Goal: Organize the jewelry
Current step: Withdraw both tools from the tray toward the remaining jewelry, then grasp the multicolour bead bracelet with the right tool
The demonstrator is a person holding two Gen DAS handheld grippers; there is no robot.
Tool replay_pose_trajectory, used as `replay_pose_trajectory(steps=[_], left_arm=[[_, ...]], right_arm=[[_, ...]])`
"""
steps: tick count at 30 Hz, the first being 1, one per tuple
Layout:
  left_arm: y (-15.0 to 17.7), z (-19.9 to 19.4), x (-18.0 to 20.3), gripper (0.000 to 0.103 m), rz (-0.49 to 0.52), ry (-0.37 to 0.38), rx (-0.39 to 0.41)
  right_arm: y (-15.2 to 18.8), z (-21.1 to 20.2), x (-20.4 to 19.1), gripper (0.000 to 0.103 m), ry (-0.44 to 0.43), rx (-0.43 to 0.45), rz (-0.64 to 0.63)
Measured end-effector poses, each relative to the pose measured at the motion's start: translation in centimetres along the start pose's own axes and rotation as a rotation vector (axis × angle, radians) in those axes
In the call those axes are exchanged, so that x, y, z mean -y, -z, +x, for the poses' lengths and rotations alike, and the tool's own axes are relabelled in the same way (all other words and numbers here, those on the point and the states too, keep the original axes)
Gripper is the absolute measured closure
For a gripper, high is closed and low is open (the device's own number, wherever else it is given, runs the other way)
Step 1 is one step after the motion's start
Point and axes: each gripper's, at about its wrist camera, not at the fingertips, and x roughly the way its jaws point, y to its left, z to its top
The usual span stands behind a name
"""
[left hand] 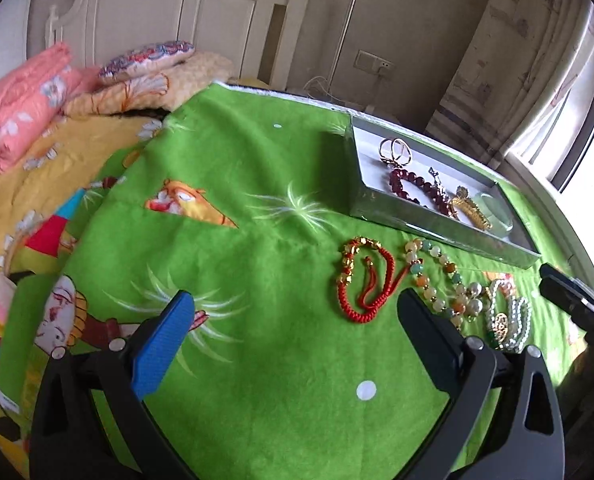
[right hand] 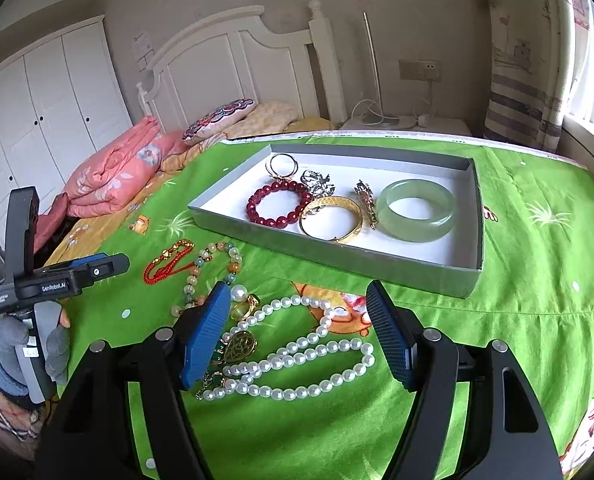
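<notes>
- right wrist view: a grey tray (right hand: 377, 268) is seen on a green blanket (right hand: 517, 240), holding a red bead bracelet (right hand: 278, 208), a gold bangle (right hand: 331, 219), a jade bangle (right hand: 417, 210) and rings (right hand: 282, 166).
- a pearl necklace (right hand: 297, 354) is laid on the blanket between the spread jaws of the right gripper (right hand: 299, 336); nothing is pinched.
- left wrist view: the left gripper (left hand: 297, 322) is shown with jaws wide apart over bare blanket, empty.
- a red cord bracelet (left hand: 363, 276) and a coloured bead string (left hand: 437, 276) are left just beside it, outside the tray.
</notes>
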Motion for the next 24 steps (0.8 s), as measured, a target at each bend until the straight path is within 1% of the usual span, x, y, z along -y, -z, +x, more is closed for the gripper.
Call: replay_pose_trajectory(steps=[3,4,6,9,12,15,16,18,19,22,24], left_arm=[[0.0,-0.3,-0.5,0.003,-0.033,0.009,0.019],[-0.1,-0.3,-0.6,0.003,-0.038,0.009,0.020],[-0.2,-0.3,-0.8,0.003,-0.049,-0.001,0.023],[-0.3,-0.4,-1.5,0.003,-0.096,-0.012,0.033],[-0.3,-0.6,-2.4,0.003,-0.146,-0.008,0.044],[-0.3,-0.7,-2.5,0.002,-0.150,-0.002,0.043],[-0.3,-0.7,-2.5,0.003,-0.147,-0.002,0.043],[-0.3,-0.7,-2.5,0.003,-0.143,-0.001,0.043],[-0.3,-0.7,-2.5,0.003,-0.144,0.001,0.044],[-0.2,-0.7,-2.5,0.003,-0.143,0.004,0.045],[-0.3,-0.7,-2.4,0.003,-0.142,0.005,0.045]], right_arm=[[0.2,0.1,-1.6,0.035,-0.005,-0.010,-0.074],[0.3,0.3,-2.5,0.037,-0.002,-0.023,-0.121],[0.5,0.9,-3.7,0.039,0.003,-0.052,-0.171],[0.2,2.1,-5.2,0.040,-0.033,-0.092,-0.208],[-0.6,3.5,-6.1,0.040,-0.036,-0.126,-0.212],[-1.4,4.7,-6.7,0.040,-0.058,-0.147,-0.207],[-1.7,5.3,-6.8,0.040,-0.050,-0.159,-0.200],[-2.1,6.0,-7.0,0.045,-0.031,-0.165,-0.201],[-2.3,6.3,-7.0,0.050,-0.026,-0.170,-0.199],[-2.8,7.8,-6.7,0.051,-0.024,-0.206,-0.168],[-2.9,8.8,-6.8,0.054,-0.009,-0.226,-0.179]])
